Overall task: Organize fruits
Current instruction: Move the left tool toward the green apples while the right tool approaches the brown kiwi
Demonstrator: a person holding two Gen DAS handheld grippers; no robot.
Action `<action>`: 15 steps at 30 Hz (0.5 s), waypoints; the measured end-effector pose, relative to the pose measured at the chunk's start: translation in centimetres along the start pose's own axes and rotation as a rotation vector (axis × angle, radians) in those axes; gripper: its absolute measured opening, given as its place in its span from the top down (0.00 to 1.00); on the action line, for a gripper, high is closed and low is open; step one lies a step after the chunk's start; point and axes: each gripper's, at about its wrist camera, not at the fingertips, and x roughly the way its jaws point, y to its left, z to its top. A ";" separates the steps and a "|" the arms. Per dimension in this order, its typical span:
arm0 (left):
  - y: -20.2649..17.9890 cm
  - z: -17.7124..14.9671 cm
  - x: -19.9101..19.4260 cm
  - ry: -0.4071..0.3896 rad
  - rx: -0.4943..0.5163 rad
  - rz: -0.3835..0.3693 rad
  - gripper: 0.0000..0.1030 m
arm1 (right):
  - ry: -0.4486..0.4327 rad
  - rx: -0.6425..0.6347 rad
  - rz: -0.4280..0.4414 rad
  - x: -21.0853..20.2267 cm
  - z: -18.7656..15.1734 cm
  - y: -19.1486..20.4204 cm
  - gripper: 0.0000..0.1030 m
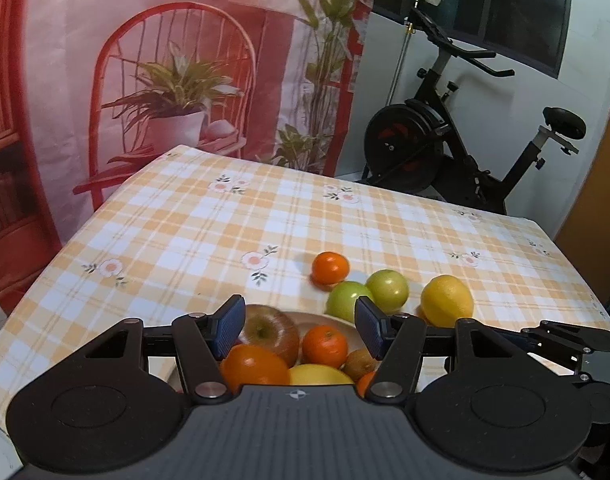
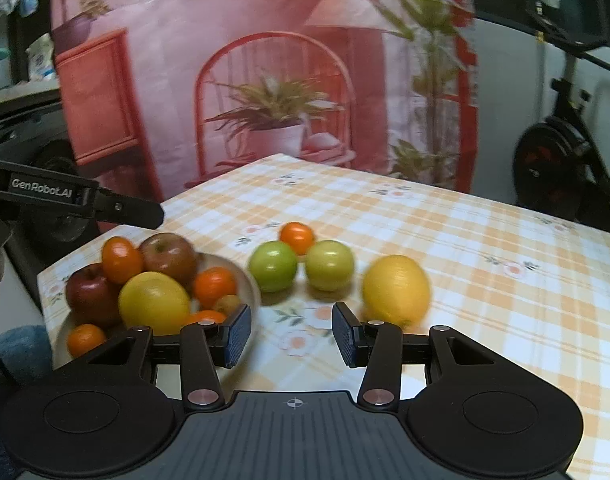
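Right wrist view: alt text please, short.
An open, empty right hand-held gripper points over a checked tablecloth at two green apples, a tangerine and a lemon, beside a plate piled with fruit.

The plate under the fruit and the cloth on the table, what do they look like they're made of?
The plate: probably glazed ceramic or melamine, going by its smooth, pale, evenly curved rim; the blur leaves it open. The tablecloth: looks like printed woven fabric or vinyl, a matte orange-and-white check with flowers, lying flat and draping over the table edge.
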 end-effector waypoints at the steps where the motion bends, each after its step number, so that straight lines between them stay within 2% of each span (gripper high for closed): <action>1: -0.2 0.0 0.1 0.000 0.003 -0.002 0.39 | -0.003 0.010 -0.010 -0.2 -0.1 -0.4 0.59; 8: -1.9 0.3 1.0 0.008 0.034 -0.018 0.39 | -0.010 0.054 -0.071 -0.5 -1.0 -2.9 0.59; 15: -2.7 0.8 2.2 0.021 0.045 -0.022 0.39 | 0.017 0.091 -0.095 0.5 -1.8 -4.8 0.59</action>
